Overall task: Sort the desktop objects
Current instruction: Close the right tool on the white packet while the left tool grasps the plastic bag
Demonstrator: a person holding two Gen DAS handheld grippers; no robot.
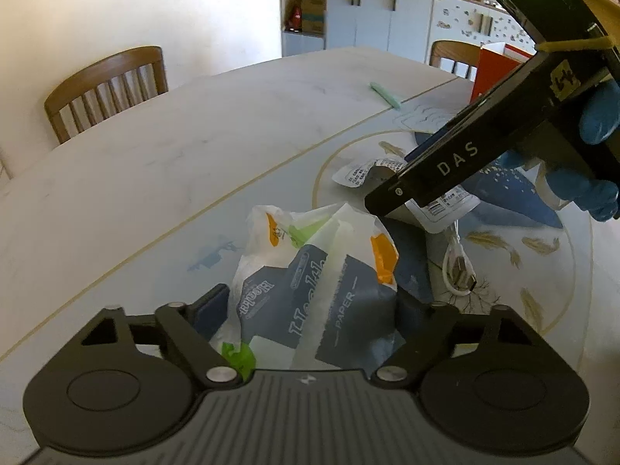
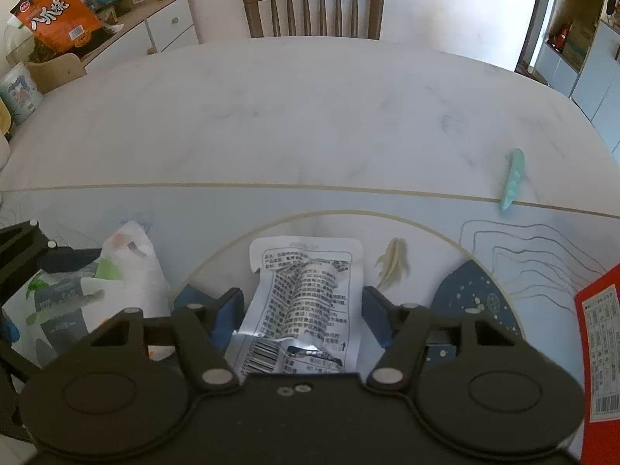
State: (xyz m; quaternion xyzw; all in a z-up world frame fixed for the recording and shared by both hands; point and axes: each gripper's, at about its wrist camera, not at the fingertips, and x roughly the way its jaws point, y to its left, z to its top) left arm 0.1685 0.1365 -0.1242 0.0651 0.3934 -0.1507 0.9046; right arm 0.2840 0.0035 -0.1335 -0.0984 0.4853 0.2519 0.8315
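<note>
Your left tool (image 1: 310,310) straddles the crumpled white, grey and green plastic tissue pack (image 1: 314,283) on the pale marble-patterned counter (image 1: 193,147), jaws apart, with pad contact hidden. Your right tool (image 2: 300,310) brackets the flat silver printed foil sachet (image 2: 306,294), jaws spread and not visibly pressing. Beyond lies a pale green wrapper (image 2: 512,178).

tissue pack (image 2: 81,294) left of pouch (image 2: 306,302)
</note>
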